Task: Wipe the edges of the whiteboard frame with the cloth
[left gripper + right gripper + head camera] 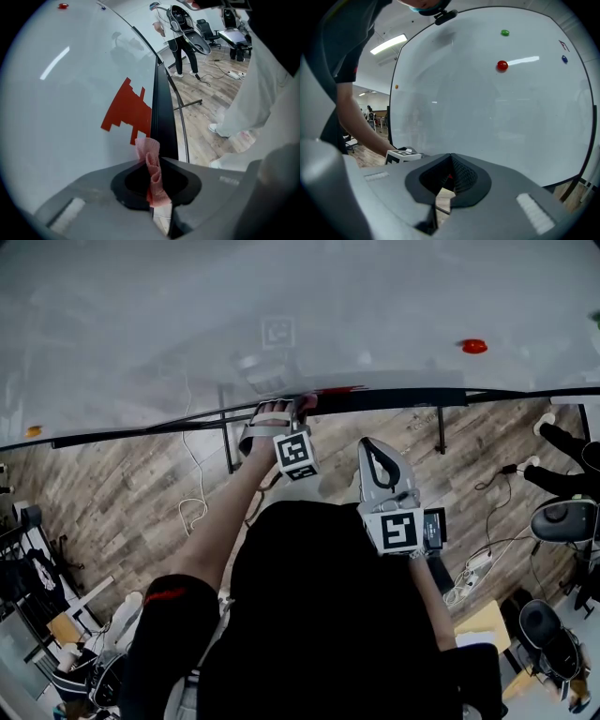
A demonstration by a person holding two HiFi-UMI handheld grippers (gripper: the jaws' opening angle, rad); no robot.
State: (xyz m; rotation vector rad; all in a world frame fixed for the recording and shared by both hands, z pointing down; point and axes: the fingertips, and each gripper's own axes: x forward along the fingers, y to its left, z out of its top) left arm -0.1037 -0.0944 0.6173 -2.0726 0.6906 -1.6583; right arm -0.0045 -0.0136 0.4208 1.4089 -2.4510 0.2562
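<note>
The left gripper [286, 423] reaches up to the bottom edge of the whiteboard [281, 296]. Its jaws are shut tight on the pink cloth [149, 152]. The cloth sits right at the black frame [161, 112]. The frame runs on bare to the right. The right gripper [450, 159] is held lower, away from the board, over the wood floor [141, 484]. Its jaws are shut with nothing in them.
</note>
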